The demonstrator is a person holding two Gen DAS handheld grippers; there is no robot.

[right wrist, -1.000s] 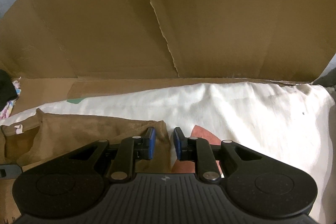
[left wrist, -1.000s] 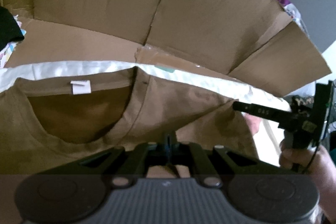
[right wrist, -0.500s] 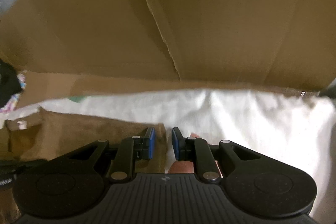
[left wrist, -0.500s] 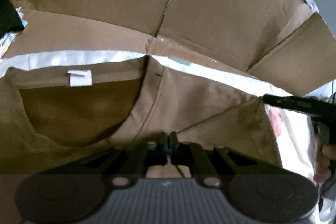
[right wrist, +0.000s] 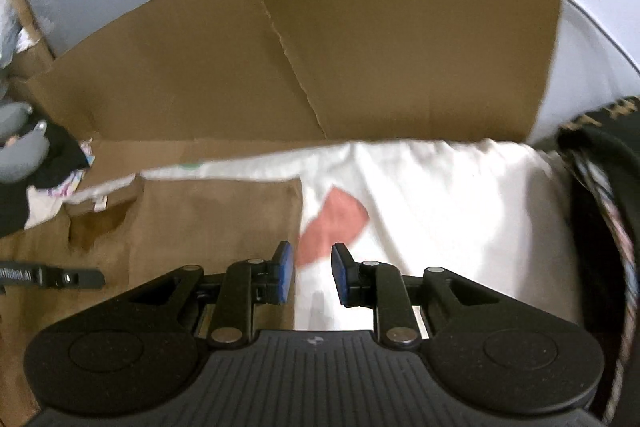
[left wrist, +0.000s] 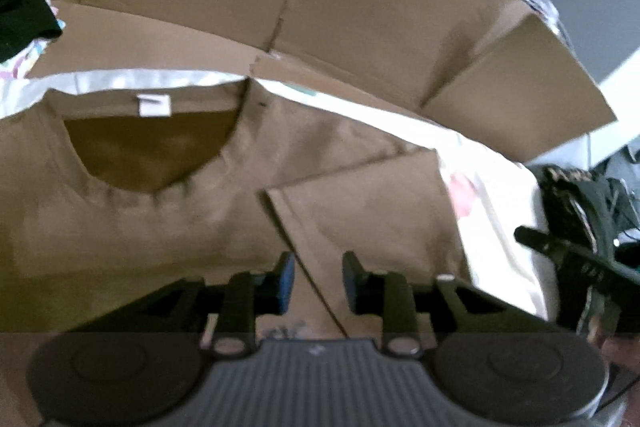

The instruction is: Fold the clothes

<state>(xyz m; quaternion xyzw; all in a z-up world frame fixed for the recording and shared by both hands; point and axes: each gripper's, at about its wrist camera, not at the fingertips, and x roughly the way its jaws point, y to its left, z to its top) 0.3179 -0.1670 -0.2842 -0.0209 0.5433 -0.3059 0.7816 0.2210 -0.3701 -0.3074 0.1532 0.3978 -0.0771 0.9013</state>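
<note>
1. My left tongs (left wrist: 316, 281) have just been opening; their blue pads now stand apart above the brown T-shirt (left wrist: 168, 227) with nothing pinched between them, though the folded sleeve's edge runs under the gap.
2. My right tongs (right wrist: 313, 273) are apart too and clamp nothing. They hang over the right edge of the T-shirt, where brown cloth meets the white sheet (right wrist: 440, 211).
3. The T-shirt lies flat on that sheet, its neck opening (left wrist: 148, 155) toward the far side and the white label (left wrist: 154, 105) at the far rim of the collar. So its long axis runs from far to near, collar away from me.
4. The right sleeve (left wrist: 372, 211) is folded in over the chest; its straight edge slants from the middle down toward my left tongs.
5. In the right wrist view the shirt fills the left near part of the sheet, and a pink patch (right wrist: 336, 223) on the sheet shows just right of the shirt's edge, beyond my right tongs.
6. A brown cardboard wall (right wrist: 360, 59) stands upright along the far side, its flaps bent open at the right.
7. Dark clothing (left wrist: 20, 15) is heaped at the far left, and more dark patterned fabric (right wrist: 600, 187) lies at the right edge of the sheet.
8. From the left wrist view, my right tongs appear at the right, off the shirt, beside the sheet's edge.
</note>
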